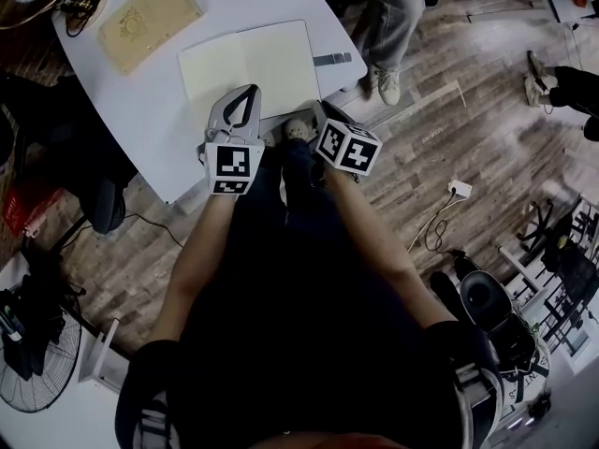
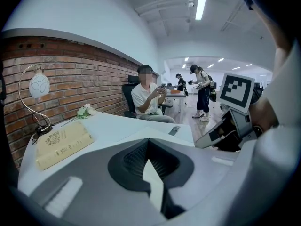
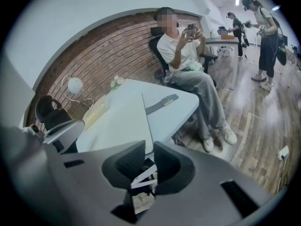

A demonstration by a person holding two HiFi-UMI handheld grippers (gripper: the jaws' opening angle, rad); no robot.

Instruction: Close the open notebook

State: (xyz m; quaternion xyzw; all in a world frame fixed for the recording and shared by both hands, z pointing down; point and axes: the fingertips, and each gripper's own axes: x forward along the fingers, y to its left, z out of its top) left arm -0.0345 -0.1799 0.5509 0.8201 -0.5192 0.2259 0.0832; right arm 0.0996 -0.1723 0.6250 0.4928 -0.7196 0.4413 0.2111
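The open notebook [image 1: 248,64] lies flat on the white table [image 1: 140,120] with blank cream pages up, and its grey strap [image 1: 332,59] sticks out to the right. My left gripper [image 1: 249,92] rests over the near edge of the left page; its fingers meet at the tips with nothing between them. In the left gripper view the pads [image 2: 129,161] touch at the tips above the page [image 2: 155,133]. My right gripper [image 1: 314,112] is at the notebook's near right corner. In the right gripper view its jaws [image 3: 153,152] stand close together, with the edge of the right-hand page [image 3: 122,121] running between them.
A tan book [image 1: 150,19] and a lamp [image 2: 38,86] stand at the table's far left, with flowers [image 2: 84,111] behind. A person [image 3: 188,65] sits at the table's far right side. A black chair [image 1: 94,195] is on the left and a power strip [image 1: 459,190] lies on the wooden floor.
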